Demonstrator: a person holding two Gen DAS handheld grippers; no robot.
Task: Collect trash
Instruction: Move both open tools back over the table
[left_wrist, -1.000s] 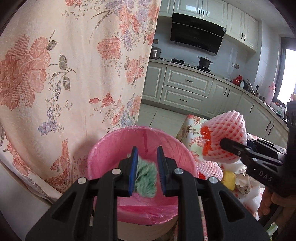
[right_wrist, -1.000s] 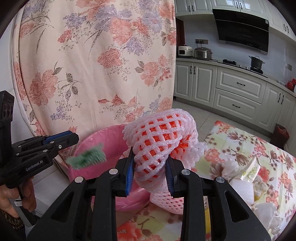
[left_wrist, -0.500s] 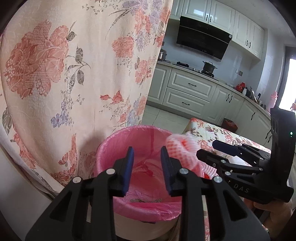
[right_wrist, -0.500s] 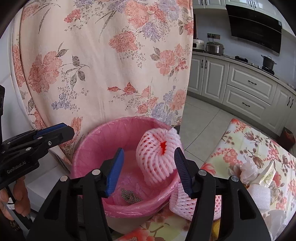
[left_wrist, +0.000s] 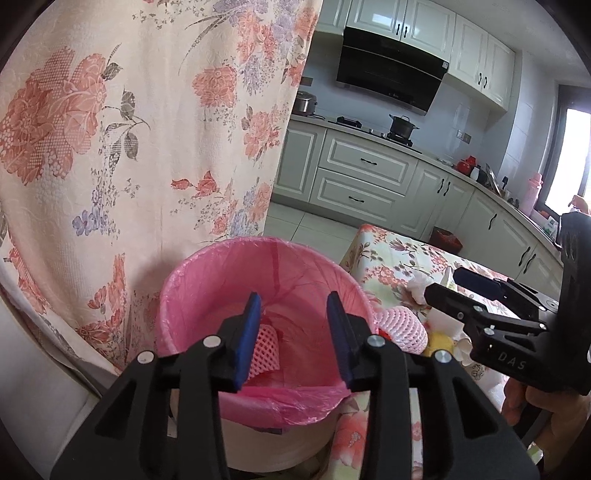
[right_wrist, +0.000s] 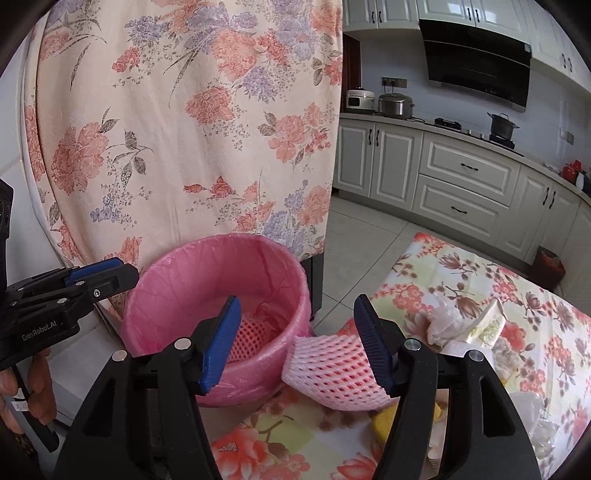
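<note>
Dropped since a second ago, the foam fruit net now lies inside the pink-lined trash bin, with the green scrap gone from view. Both the left gripper and right gripper hover empty, jaws opening. Another foam net rests on the floral tablecloth beside the bin.

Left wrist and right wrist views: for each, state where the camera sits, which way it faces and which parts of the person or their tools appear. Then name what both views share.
Left wrist: rides the left gripper, facing down into the pink-lined bin; its jaws are opening, empty. The right gripper and a hand show at right.
Right wrist: rides the right gripper, facing the bin's rim and floral tablecloth; jaws opening, empty. The left gripper shows at left.
Shared: bin, foam net on the table, floral curtain.
</note>
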